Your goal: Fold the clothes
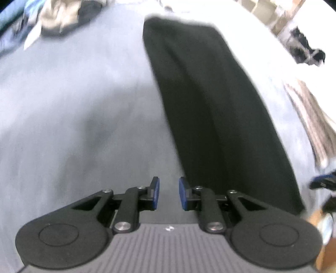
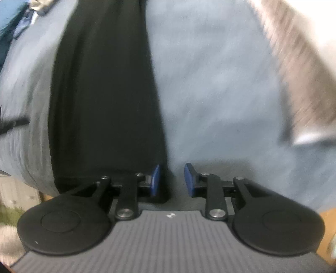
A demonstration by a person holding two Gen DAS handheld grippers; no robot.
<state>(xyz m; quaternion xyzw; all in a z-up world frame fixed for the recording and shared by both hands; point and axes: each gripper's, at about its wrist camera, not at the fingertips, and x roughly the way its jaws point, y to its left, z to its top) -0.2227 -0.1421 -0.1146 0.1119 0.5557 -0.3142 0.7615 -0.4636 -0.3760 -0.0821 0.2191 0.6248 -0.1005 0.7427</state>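
Hovering my left gripper [image 1: 169, 193] and right gripper [image 2: 172, 180], fingers apart and empty, over the black garment [image 1: 220, 109] folded lengthwise along the bed [image 1: 73, 105], seemingly released for the next fold.

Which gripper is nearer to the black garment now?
Right. The right gripper has one finger over the black garment's edge; the left gripper hangs beside its other edge, over the blue sheet.

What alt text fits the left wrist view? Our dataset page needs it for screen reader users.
A long black garment, folded into a narrow strip, lies on a pale blue-grey sheet. The left gripper hangs above it, blue-padded jaws parted and empty. A pile of other clothes lies at far left; the picture is motion-blurred.
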